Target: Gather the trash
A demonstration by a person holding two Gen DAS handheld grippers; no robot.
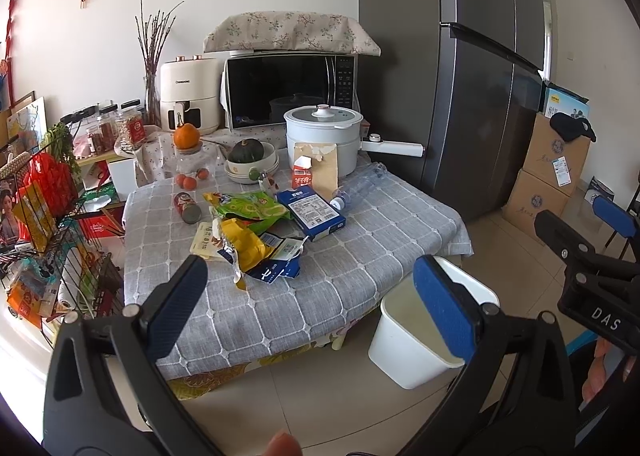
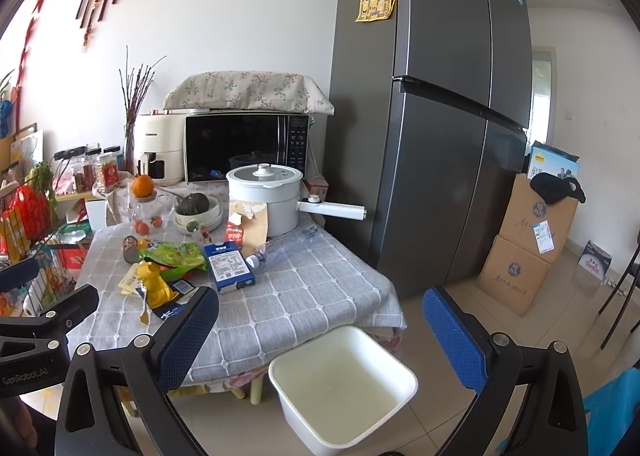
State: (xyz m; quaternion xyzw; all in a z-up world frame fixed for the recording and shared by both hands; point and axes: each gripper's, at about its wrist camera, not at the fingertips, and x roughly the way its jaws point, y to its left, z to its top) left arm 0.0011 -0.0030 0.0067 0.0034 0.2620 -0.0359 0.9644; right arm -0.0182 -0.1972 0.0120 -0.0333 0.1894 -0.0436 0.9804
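Both grippers hang in the air in front of the low table [image 1: 320,288], short of its near edge, and neither touches anything. The left gripper [image 1: 316,300] has its blue-padded fingers spread wide with nothing between them, and the right gripper [image 2: 320,336] is spread just as wide and also holds nothing. The trash lies in a loose heap on the grey checked tablecloth: a yellow wrapper [image 1: 244,246] nearest the front, lying over a torn dark blue packet [image 1: 276,270], with a green snack bag [image 1: 252,208] just behind it and a blue box [image 1: 311,213] to the right. A tin can [image 1: 187,207] lies on its side to the left of the green bag, a clear plastic bottle [image 1: 358,188] lies behind the blue box, and a small red and white carton [image 1: 302,174] stands near a white pot [image 1: 322,134]; the carton's top looks opened, though the view is too small to be sure. A white bin [image 2: 344,384] stands on the tiled floor just beside the table's front right corner.
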